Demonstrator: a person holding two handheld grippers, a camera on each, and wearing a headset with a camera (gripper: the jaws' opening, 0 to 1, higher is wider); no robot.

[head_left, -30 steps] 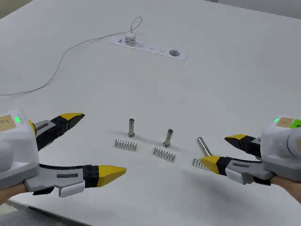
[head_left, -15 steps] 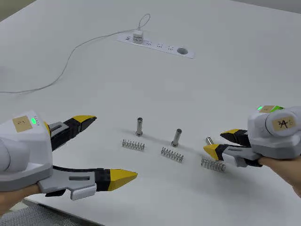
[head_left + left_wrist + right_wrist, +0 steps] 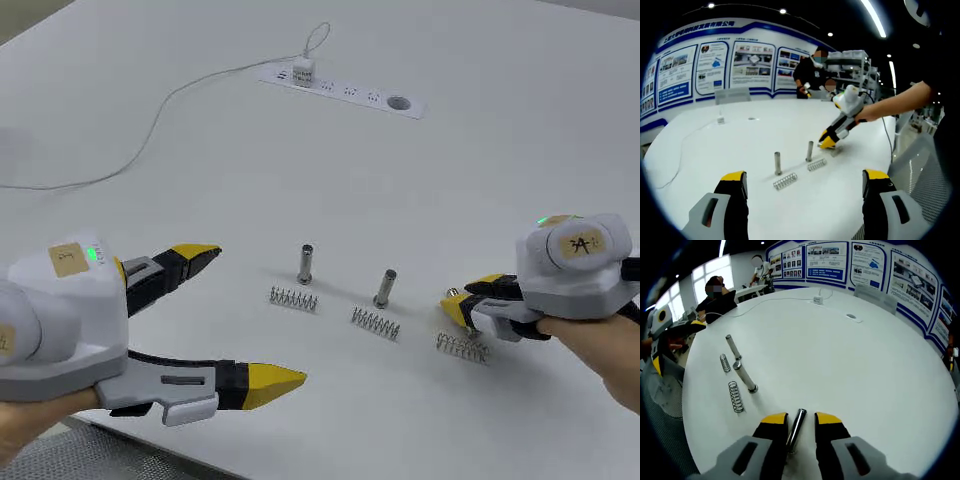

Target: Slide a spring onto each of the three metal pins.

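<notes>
**Left hand-held gripper**: hovering over the near-left part of the surface, close to its front edge. The jaws are standing wide apart, released, and are carrying nothing.

**Cable**: trailing across the far left toward the power strip. The strip is lying toward the far side, well apart from the work.

**Open room:** a broad bare stretch is running between the strip and the row of parts.

**Left pin**: standing upright. The left spring is lying on its side just in front, not touching it.

**Middle pin**: standing upright. The middle spring is lying just in front, also apart from it.

**Right pin**: lying between the jaws of the right hand-held gripper, whose tips are sitting low at the surface. The jaws are drawn narrow on either side of the pin; whether they are pressing it cannot be told.

**Right spring**: lying on its side just in front of that gripper. Bare surface is continuing beyond it to the right.
</notes>
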